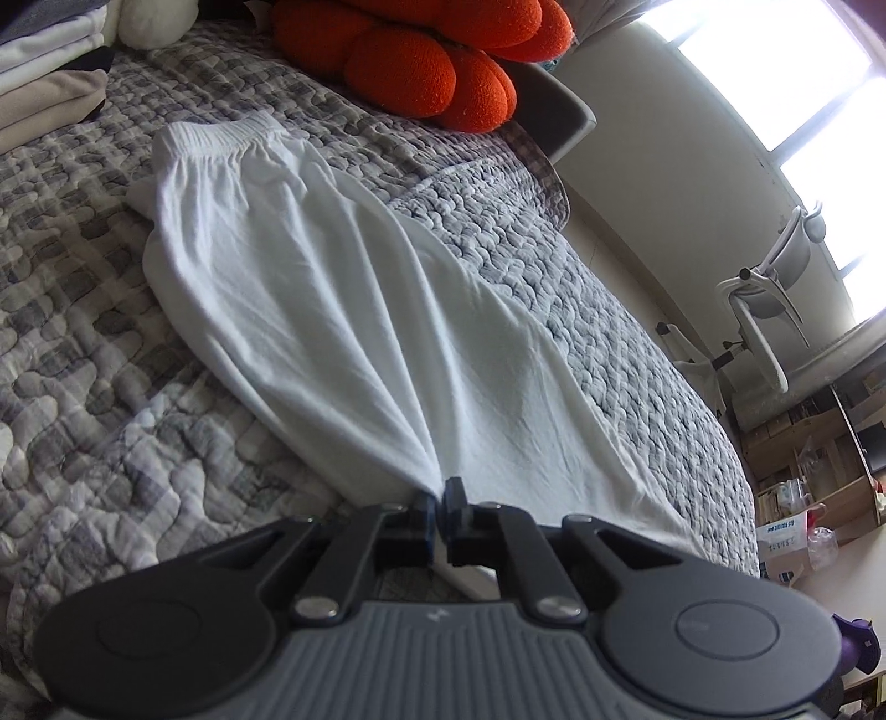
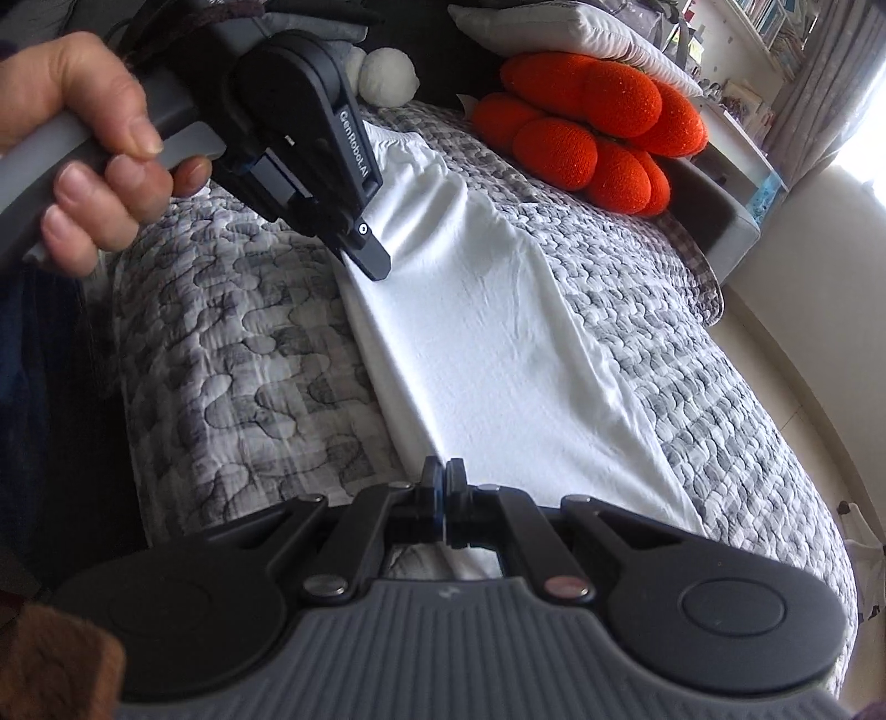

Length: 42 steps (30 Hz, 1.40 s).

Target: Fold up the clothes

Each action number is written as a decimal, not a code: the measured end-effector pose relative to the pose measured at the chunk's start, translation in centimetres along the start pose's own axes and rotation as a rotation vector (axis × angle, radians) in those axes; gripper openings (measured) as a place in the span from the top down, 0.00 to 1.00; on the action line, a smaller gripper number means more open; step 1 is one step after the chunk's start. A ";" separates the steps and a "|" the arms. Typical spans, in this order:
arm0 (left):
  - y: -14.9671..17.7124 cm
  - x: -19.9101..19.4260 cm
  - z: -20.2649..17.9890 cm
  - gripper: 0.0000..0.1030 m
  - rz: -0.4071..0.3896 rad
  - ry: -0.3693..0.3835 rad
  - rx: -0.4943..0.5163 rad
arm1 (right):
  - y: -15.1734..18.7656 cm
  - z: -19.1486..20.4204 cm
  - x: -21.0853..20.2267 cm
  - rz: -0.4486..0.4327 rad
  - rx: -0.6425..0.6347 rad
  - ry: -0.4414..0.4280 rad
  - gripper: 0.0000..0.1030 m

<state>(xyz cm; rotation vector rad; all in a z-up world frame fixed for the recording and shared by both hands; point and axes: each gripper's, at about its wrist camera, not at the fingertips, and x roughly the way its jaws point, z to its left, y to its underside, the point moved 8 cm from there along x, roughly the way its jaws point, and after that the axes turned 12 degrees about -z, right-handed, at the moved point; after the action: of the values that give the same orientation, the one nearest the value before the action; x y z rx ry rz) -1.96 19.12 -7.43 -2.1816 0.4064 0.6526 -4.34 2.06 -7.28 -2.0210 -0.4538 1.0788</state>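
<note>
White cotton trousers with a gathered elastic waistband [image 1: 343, 310] lie stretched along the grey-and-white quilted bedspread [image 1: 111, 343], waistband at about 11 o'clock in the left wrist view and the leg end drawn down toward 6 o'clock. Left hand-held gripper [image 1: 441, 501] has its jaws pressed together on a pinch of that white cloth, and folds fan out from the pinch point up the garment. Right hand-held gripper [image 2: 443, 482] is likewise closed tight, nipping the near edge of the trousers [image 2: 487, 332] at 6 o'clock in its own view.

From the right wrist camera the left tool shows at 10 o'clock, its black finger tip [image 2: 372, 260] bearing on the long left edge of the cloth, with a person's hand [image 2: 94, 160] wrapped round its grey handle. Between the two grips the near part of the fabric lies smooth; creases gather further up, toward the waistband.

Orange knotted plush cushion [image 1: 437, 50] sits at the head of the bed at 12 o'clock, just beyond the waistband and apart from it. Stack of folded pale clothes [image 1: 44, 77] rests at 10 o'clock in the left view. White office chair [image 1: 775, 299] stands off the bed at 3 o'clock, under a bright window [image 1: 786, 72]
</note>
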 end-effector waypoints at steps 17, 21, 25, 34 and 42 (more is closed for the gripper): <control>-4.5 -0.7 5.7 0.98 -0.123 -0.219 -0.087 | 0.4 0.5 0.5 0.015 -0.049 0.011 1.00; -4.7 -0.6 5.9 0.99 -0.125 -0.227 -0.089 | 0.2 0.6 0.4 0.008 -0.049 0.009 1.00; -4.9 -1.0 6.2 0.99 -0.145 -0.257 -0.079 | 0.0 0.7 0.5 0.005 -0.045 0.008 0.97; -4.6 -1.3 6.5 0.99 -0.127 -0.271 -0.080 | -0.1 0.9 0.5 -0.004 -0.034 -0.002 0.96; -4.9 -2.2 7.7 0.88 -0.136 -0.316 -0.156 | 0.2 0.3 -0.4 0.007 0.006 -0.028 0.74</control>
<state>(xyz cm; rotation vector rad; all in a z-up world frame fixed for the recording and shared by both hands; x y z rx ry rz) -3.77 28.35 -7.32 -2.1785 0.0416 0.9609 -4.80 1.82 -7.34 -2.0053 -0.4578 1.1128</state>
